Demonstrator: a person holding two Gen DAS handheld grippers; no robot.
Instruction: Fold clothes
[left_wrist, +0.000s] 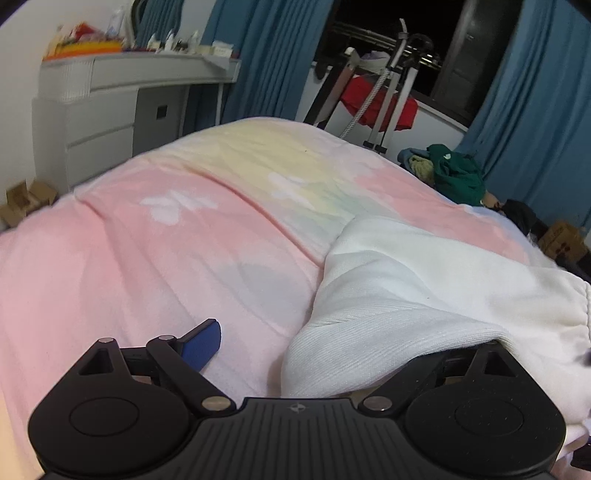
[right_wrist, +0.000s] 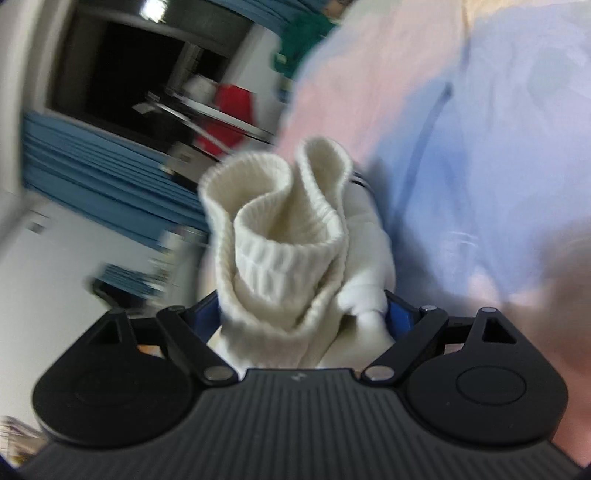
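The right claw is standing with its jaws spread wide, and a bunched ribbed cuff of the white garment is sitting between its blue pads; whether those pads are pressing the cloth is impossible to say through the blur. The cuff is curling up in front of the camera, with the pastel bed cover lying to the right. The left claw is also gaping wide, one blue pad hovering over the pink bed cover, the other finger buried under the white garment, which is lying heaped on the bed. Farther out, a green bundle of clothes is resting at the bed's far edge, near the blue curtains, and a grey dresser is standing at the left.
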